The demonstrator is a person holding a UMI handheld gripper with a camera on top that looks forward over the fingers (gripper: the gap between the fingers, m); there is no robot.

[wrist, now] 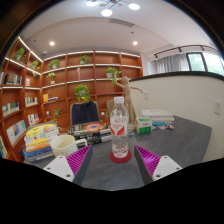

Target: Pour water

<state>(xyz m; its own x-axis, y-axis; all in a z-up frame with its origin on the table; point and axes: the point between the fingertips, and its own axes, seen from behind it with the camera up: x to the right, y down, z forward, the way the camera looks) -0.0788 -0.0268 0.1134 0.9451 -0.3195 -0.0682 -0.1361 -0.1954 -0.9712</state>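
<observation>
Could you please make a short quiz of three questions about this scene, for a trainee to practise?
1. True or false: the tool is shut on the water bottle.
2. Which thing stands on the table beside the bottle, near one finger?
A. a pale cup
B. a kettle
C. a frying pan
3. Fill in the gap: the bottle's cap is ____ in colour.

Key
1. False: the bottle stands upright on the table just ahead of the open fingers, with a gap at each side.
2. A
3. Red
</observation>
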